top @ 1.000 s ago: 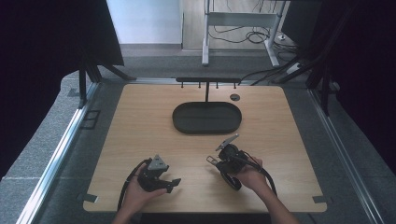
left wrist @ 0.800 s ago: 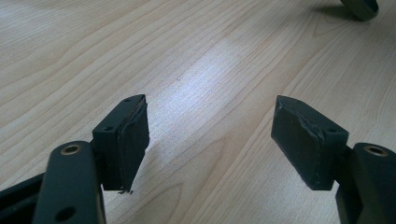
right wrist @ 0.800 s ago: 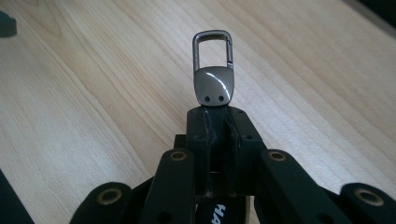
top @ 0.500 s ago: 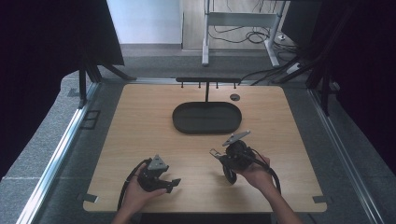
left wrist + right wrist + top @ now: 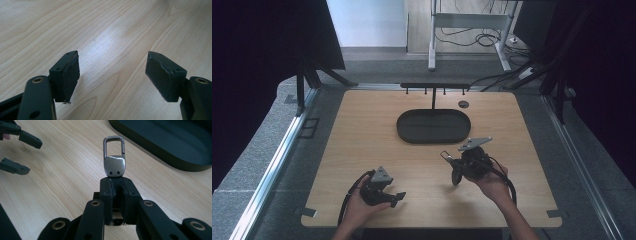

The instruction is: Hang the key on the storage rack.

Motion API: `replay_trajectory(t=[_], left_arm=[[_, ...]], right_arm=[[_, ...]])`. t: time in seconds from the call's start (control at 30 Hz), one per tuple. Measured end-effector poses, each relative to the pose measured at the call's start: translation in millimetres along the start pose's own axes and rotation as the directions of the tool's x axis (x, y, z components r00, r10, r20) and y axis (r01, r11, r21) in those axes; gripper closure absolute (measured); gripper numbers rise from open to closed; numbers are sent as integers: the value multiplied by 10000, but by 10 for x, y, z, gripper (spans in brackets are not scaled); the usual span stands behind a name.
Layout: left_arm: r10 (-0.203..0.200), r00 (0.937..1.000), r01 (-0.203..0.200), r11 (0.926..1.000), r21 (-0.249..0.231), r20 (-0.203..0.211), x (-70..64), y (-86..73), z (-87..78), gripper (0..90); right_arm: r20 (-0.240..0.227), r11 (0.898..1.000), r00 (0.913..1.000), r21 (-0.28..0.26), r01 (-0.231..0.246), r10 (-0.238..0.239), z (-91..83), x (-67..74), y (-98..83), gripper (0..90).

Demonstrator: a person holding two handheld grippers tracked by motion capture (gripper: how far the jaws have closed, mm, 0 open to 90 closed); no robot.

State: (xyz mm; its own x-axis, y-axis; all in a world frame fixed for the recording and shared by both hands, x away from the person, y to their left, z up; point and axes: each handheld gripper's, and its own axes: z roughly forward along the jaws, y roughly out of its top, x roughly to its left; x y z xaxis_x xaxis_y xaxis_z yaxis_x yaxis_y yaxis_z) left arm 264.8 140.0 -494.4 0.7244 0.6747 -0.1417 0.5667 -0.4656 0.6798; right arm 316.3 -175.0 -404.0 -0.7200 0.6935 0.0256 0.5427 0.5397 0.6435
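Here the right gripper has its fingers closed on a metal clasp, whose long axis runs straight out beyond the fingertips, loop end forward. The dark oval tray lies just ahead of it on the counter. The left gripper rests low near the counter's front, fingers wide and empty, farther from the tray.

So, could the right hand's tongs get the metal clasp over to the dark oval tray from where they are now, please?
Probably yes: the right tongs are shut on the metal clasp, and bare table lies between them and the dark oval tray.
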Motion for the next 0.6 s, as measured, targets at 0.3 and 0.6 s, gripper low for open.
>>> replay_trajectory(t=[0.3,0.6], left_arm=[[-15,10000,15,10000,-1,-8,1,-1,-2,281],[-12,10000,12,10000,7,-9,3,-1,-2,281]], right_arm=[[-32,9998,10000,-194,-1,1,7,-2,20,806],[-76,9982,9998,-578,-183,179,-35,-46,44,805]])
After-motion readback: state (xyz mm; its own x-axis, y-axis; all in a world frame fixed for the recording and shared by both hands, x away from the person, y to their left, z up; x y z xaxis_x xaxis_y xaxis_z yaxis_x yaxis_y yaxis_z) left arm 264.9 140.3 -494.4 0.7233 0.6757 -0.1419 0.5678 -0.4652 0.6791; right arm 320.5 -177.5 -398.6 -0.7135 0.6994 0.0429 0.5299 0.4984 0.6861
